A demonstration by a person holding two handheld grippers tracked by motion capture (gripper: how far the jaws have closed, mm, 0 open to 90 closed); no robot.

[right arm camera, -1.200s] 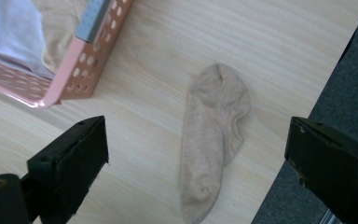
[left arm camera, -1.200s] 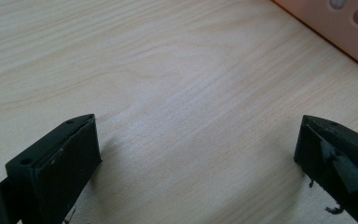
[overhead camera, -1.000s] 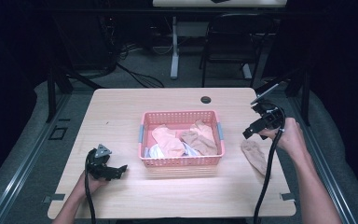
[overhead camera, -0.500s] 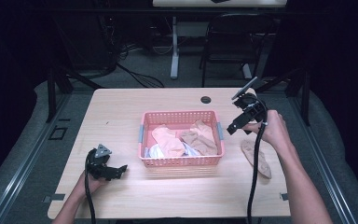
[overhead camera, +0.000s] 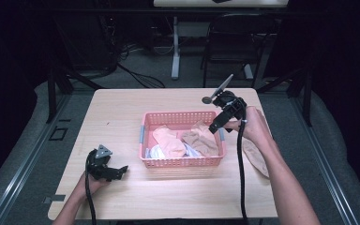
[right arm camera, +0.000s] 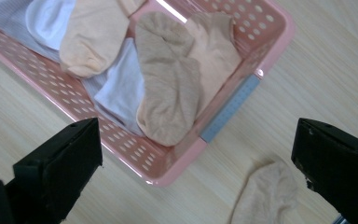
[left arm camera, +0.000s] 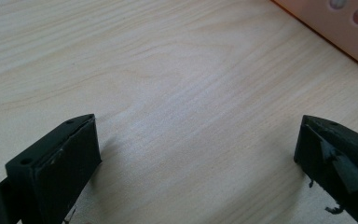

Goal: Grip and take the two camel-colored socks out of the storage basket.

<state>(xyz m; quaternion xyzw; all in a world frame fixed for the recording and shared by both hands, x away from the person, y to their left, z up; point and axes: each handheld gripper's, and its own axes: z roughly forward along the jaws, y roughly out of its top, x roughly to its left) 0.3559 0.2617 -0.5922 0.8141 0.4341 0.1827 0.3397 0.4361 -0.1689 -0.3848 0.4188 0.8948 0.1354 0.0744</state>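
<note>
right gripper (overhead camera: 215, 125) jaws wide apart and empty above pink basket (overhead camera: 180, 161) right end, left gripper (overhead camera: 117, 171) released on table; tan sock (right arm camera: 168, 93) in basket looks soft, light, pinch a bunched fold

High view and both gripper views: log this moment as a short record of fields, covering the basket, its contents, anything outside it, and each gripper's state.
surface: wooden table
container: pink plastic basket, mid-table
contents: tan, peach and white socks; a tan sock lies on top
outside basket: one tan sock on the table, to the basket's right
left gripper: open, low over bare table, left of basket
right gripper: open, above basket's right end, holds nothing
</note>
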